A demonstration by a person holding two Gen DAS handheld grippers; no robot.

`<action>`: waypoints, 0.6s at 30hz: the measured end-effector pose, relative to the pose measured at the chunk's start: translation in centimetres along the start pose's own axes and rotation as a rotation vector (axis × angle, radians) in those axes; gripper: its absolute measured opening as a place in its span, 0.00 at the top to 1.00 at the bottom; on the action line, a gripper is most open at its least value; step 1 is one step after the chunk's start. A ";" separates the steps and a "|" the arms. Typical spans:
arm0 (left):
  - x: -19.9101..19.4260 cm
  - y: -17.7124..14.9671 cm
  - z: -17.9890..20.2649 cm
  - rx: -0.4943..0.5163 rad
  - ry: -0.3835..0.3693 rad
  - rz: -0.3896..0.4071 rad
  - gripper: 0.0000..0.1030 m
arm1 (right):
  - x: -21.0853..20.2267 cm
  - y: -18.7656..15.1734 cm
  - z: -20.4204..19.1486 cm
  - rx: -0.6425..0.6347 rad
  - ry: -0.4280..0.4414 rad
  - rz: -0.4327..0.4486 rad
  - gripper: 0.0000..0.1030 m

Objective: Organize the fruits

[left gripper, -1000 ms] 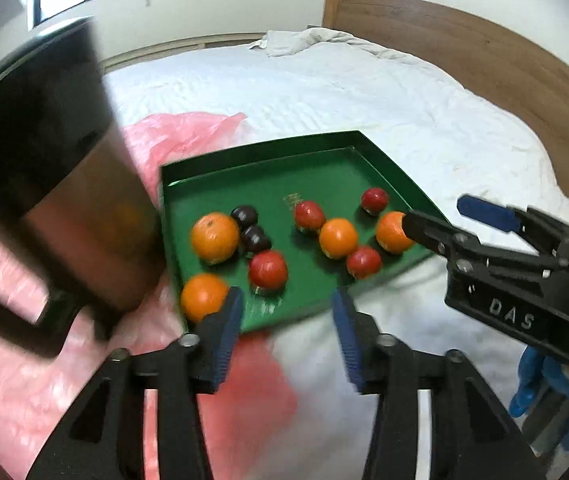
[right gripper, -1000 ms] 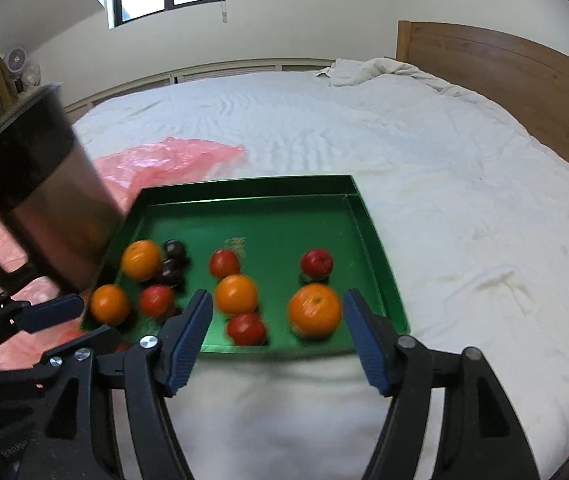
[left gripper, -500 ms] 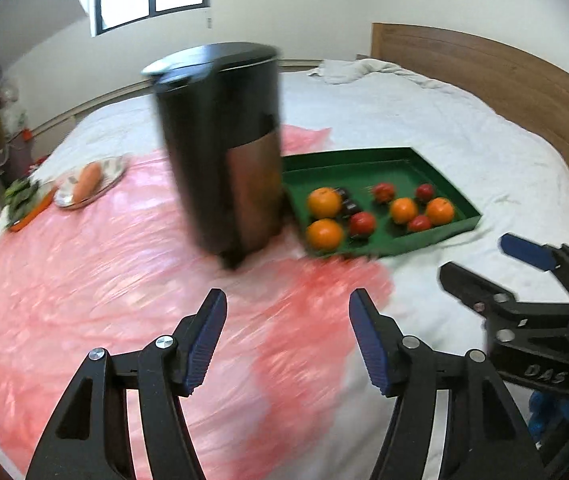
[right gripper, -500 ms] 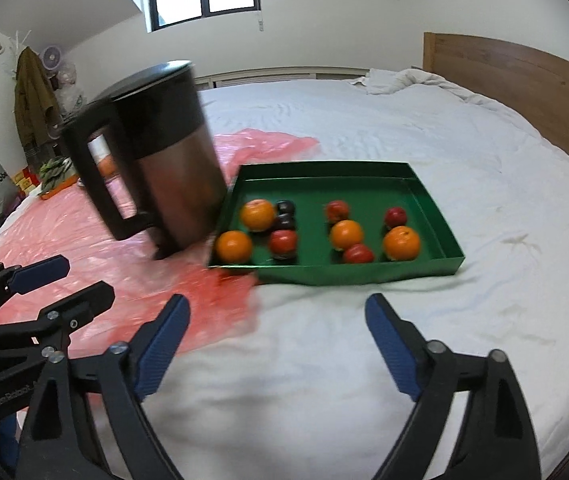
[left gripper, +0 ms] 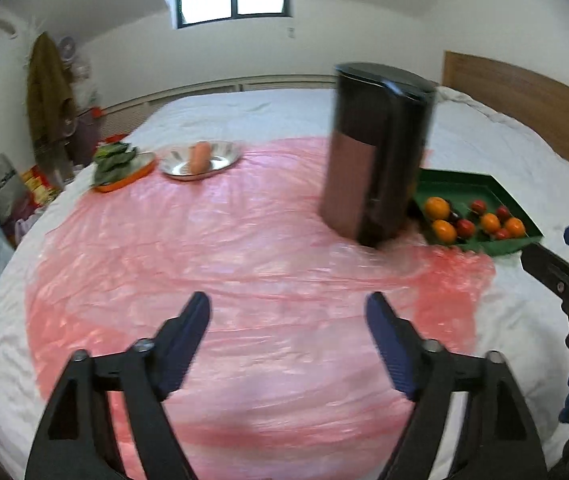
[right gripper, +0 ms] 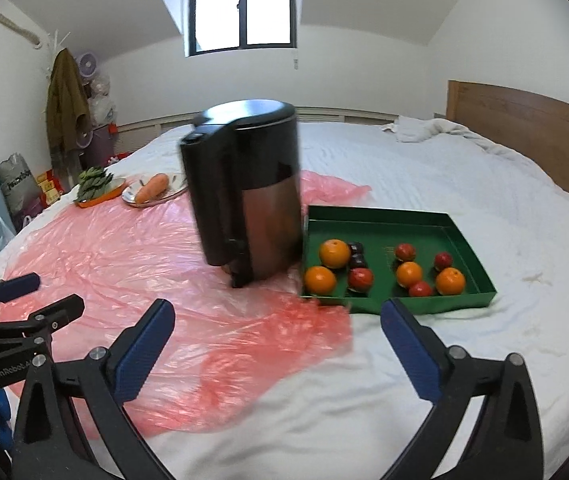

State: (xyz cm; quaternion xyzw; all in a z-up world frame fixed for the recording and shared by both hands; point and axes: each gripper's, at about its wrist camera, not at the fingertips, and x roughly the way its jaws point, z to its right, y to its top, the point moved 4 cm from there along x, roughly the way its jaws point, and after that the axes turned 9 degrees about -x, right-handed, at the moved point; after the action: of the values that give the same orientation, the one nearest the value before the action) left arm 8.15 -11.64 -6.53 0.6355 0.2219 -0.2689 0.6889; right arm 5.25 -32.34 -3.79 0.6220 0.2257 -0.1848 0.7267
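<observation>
Backing both spread, empty claws, left claw (left gripper: pixel 286 330) just widened and right claw (right gripper: pixel 276 344), off the green tray (right gripper: pixel 400 220) (fruits apparently sorted).

white walls (right gripper: pixel 364 72) | window (right gripper: pixel 242 12) daylight | wooden headboard (right gripper: pixel 524 128) | white bed (right gripper: pixel 444 184)

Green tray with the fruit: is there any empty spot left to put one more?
Yes. The back half of the green tray, behind the oranges and red fruits, is bare. The front half is crowded. On the left, the black kettle stands against the tray's edge, so reach in from the right.
</observation>
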 end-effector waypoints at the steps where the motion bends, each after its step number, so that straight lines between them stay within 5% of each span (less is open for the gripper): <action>1: -0.2 0.0 -0.8 -0.010 0.009 0.006 0.20 | 0.0 0.1 -0.5 -0.007 0.010 0.000 0.00; 10: -1.5 1.1 -5.4 -0.062 0.066 0.065 0.04 | 1.0 0.8 -4.2 -0.033 0.051 -0.006 0.00; 18: -1.5 1.0 -6.4 -0.033 0.114 0.074 0.03 | 1.8 0.9 -5.7 -0.012 0.073 -0.018 0.00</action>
State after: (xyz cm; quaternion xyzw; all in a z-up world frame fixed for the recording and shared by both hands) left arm 7.86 -5.09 -5.39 0.6463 0.2414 -0.2029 0.6948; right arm 6.65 -26.53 -4.74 0.6217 0.2586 -0.1671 0.7202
